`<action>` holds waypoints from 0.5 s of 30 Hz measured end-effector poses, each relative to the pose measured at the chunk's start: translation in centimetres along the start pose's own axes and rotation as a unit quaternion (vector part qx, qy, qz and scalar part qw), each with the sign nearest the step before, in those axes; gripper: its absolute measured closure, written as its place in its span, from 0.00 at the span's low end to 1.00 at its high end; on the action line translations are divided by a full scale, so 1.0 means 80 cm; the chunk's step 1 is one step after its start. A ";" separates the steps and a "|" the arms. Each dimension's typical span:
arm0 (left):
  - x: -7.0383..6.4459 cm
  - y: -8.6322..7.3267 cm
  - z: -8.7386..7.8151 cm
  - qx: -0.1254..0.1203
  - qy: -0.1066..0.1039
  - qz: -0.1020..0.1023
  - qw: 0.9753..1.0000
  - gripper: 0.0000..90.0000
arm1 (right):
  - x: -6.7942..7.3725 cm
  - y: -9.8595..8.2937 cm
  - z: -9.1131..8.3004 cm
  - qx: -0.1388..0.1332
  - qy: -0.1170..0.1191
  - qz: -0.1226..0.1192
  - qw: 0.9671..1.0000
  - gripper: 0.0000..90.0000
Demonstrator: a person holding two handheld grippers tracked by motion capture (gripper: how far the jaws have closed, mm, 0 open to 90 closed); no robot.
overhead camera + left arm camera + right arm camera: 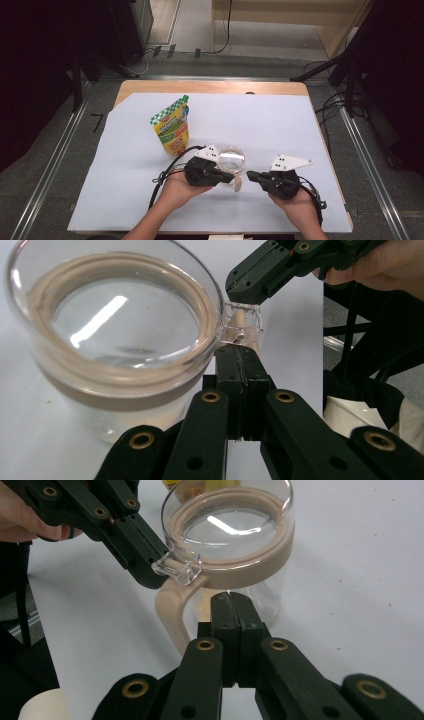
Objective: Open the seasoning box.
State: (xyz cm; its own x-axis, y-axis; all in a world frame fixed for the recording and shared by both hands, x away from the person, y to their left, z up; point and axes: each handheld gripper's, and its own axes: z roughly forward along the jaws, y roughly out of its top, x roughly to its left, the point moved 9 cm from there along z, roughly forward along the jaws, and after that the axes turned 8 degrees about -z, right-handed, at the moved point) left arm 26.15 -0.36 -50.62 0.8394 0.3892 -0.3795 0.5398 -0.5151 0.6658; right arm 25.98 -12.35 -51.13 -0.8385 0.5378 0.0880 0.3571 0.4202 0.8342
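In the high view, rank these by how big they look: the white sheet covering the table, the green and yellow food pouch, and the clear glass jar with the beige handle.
Largest to smallest:
1. white sheet
2. green and yellow food pouch
3. clear glass jar, partly hidden by the left gripper, so its rank against the pouch is less sure.

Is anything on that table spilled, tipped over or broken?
Nothing stands out. The glass jar stands upright with its lid on, the pouch stands behind it, and the white sheet looks dry. Both claws, left and right, sit shut by its handle.
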 end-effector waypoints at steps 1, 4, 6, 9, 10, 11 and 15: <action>0.000 0.001 0.000 0.002 -0.004 0.001 1.000 1.00 | 0.003 -0.001 -0.002 0.001 0.000 -0.001 1.000 1.00; 0.001 0.001 -0.002 0.005 -0.008 0.003 1.000 0.99 | 0.011 -0.003 -0.003 0.002 0.004 -0.004 1.000 1.00; 0.001 0.000 -0.004 0.009 -0.010 0.003 1.000 0.99 | 0.012 -0.003 -0.003 0.001 0.004 -0.005 1.000 1.00; 0.004 -0.004 -0.009 0.020 -0.013 -0.002 1.000 0.96 | 0.019 -0.004 -0.004 0.002 0.007 -0.008 1.000 1.00; 0.005 -0.004 -0.010 0.022 -0.013 -0.002 1.000 0.95 | 0.022 -0.004 -0.004 0.001 0.009 -0.009 1.000 1.00; 0.007 -0.005 -0.013 0.023 -0.012 -0.002 1.000 0.95 | 0.024 -0.004 -0.004 0.001 0.011 -0.010 1.000 1.00; 0.011 -0.006 -0.022 0.022 -0.013 -0.006 1.000 0.94 | 0.031 -0.005 0.000 0.002 0.017 -0.013 1.000 1.00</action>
State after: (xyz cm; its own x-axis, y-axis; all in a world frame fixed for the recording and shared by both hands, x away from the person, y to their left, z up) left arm 26.50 1.58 -50.11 0.8342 0.3760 -0.4034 0.5512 -0.5437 0.6329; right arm 23.72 -11.19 -51.23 -0.8608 0.5021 0.0839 0.3364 0.4373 0.8340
